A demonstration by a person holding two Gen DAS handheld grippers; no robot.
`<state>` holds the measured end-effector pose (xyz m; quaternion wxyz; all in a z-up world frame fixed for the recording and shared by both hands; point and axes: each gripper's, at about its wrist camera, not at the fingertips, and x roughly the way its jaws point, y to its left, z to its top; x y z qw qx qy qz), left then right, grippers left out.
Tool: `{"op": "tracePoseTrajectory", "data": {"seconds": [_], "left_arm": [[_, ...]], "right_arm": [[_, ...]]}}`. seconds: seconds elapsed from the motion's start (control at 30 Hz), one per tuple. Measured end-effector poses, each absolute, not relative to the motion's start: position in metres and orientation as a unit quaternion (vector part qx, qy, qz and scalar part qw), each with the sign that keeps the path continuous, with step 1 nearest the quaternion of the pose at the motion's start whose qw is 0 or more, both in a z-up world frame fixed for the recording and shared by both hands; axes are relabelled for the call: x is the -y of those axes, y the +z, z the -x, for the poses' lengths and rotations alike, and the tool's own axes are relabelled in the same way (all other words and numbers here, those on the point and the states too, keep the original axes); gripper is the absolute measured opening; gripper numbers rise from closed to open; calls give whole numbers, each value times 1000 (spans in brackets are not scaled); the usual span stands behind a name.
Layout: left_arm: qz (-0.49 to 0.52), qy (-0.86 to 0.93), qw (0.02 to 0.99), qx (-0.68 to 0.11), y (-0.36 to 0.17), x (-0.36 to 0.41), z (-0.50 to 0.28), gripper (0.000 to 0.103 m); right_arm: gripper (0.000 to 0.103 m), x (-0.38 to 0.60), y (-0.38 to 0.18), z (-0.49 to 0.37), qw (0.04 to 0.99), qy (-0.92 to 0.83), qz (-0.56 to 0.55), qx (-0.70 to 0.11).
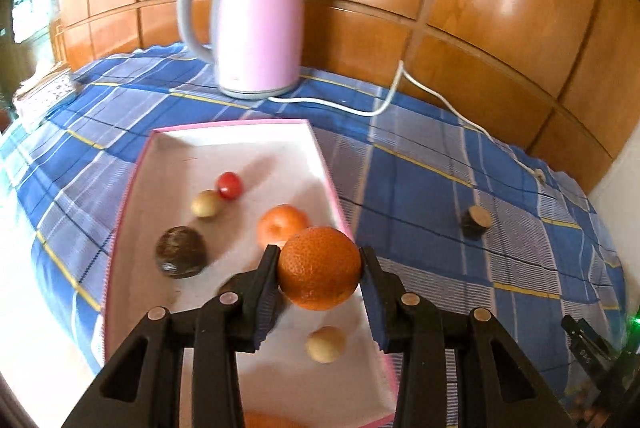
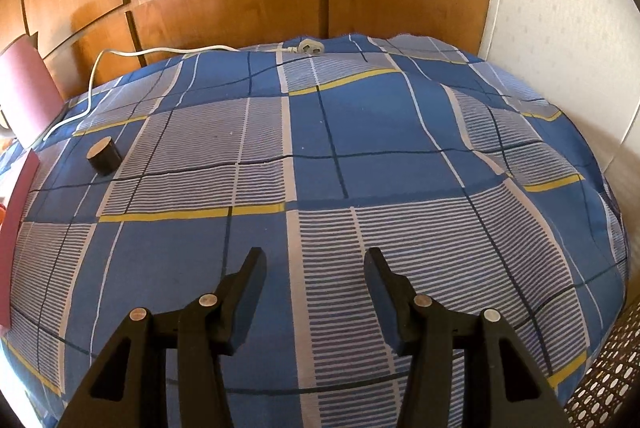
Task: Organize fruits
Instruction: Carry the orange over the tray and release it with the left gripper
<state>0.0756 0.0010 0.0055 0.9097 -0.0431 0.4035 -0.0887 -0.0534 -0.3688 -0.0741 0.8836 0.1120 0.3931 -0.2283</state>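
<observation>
1. The left tongs (image 1: pixel 320 264) grip a large orange (image 1: pixel 319 267) between both fingers, holding it above the near right part of a shallow white box (image 1: pixel 224 155) with pink edges.
2. Inside the box lie a smaller orange (image 1: pixel 280 224) just behind the held one, a red fruit (image 1: pixel 229 184) touching a small tan fruit (image 1: pixel 205 203), a dark round fruit (image 1: pixel 181 256) to the left, and another tan fruit (image 1: pixel 326 344) near the tongs.
3. The box sits on a blue checked cloth (image 1: pixel 420 163); a pink kettle (image 1: pixel 260 23) stands at the far side with a white cord (image 1: pixel 384 99) trailing right.
4. A small dark cylinder (image 1: pixel 475 222) stands on the cloth, well right of the box.
5. The right tongs (image 2: pixel 315 260) are open and hold nothing, above bare cloth.
</observation>
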Motion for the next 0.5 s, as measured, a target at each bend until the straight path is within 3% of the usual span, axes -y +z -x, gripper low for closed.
{"op": "tracePoseTrajectory", "data": {"seconds": [0.5], "left_arm": [[106, -8, 904, -415, -8, -86, -67, 40]], "right_arm": [[51, 366, -75, 52, 882, -229, -110, -396]]}}
